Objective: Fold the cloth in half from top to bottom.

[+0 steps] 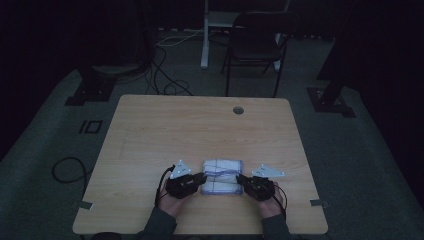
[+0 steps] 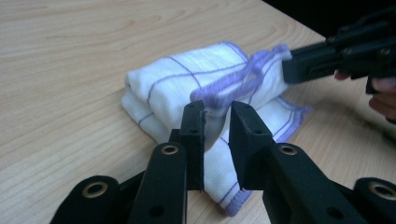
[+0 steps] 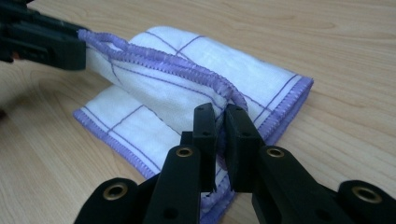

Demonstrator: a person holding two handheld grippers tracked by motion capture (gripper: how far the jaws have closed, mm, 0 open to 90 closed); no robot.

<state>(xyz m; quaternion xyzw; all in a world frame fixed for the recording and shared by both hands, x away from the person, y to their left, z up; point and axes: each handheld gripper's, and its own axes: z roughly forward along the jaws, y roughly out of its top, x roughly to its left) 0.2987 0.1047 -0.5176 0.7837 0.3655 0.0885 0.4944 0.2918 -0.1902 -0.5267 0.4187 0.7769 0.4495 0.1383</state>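
A folded white cotton cloth with purple grid lines and purple stitched hem (image 1: 221,176) lay on the pale wooden table (image 1: 150,135) toward its six o'clock edge, between the two grippers. The left gripper (image 2: 217,123), at the cloth's nine o'clock, pinched a raised fold of hem (jaws nearly closed on it). The right gripper (image 3: 221,123), at three o'clock, pinched the opposite hem likewise. The dim high view blurred the cloth's layers.

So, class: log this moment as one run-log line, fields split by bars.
left gripper: shut on cloth edge | right gripper: shut on cloth edge | cloth: white, purple-trimmed, folded, on table
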